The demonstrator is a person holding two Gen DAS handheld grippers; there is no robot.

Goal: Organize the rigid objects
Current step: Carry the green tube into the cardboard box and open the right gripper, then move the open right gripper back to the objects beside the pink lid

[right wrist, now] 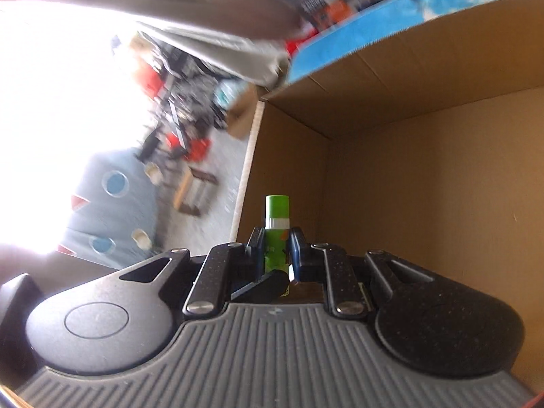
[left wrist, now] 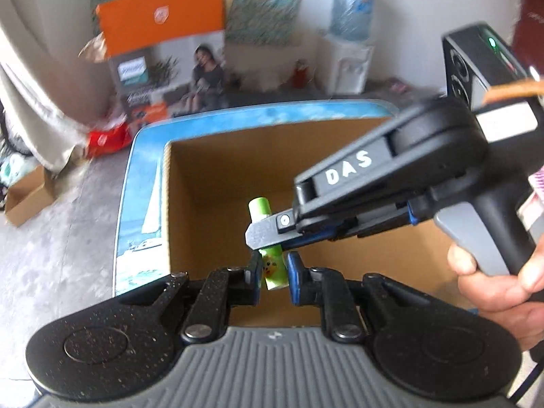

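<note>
A green tube (left wrist: pixel 259 209) with a small cartoon print hangs upright over the open cardboard box (left wrist: pixel 217 183), which has blue printed flaps. My left gripper (left wrist: pixel 273 267) is shut on the tube's lower end. My right gripper (left wrist: pixel 260 238) reaches in from the right, held by a person's hand (left wrist: pixel 493 272), and is shut on the tube's middle. In the right wrist view the tube (right wrist: pixel 277 219) stands between the right gripper's (right wrist: pixel 277 241) pads, its cap above them, with the box's brown inner wall (right wrist: pixel 425 170) behind. A dark finger of the left gripper crosses below the tube.
An orange and grey printed carton (left wrist: pixel 163 51) and a water dispenser (left wrist: pixel 350 44) stand at the back wall. A small open cardboard box (left wrist: pixel 27 197) and a red bag (left wrist: pixel 108 139) lie on the grey floor at left. A mat with blue circles (right wrist: pixel 112 183) shows beside the box.
</note>
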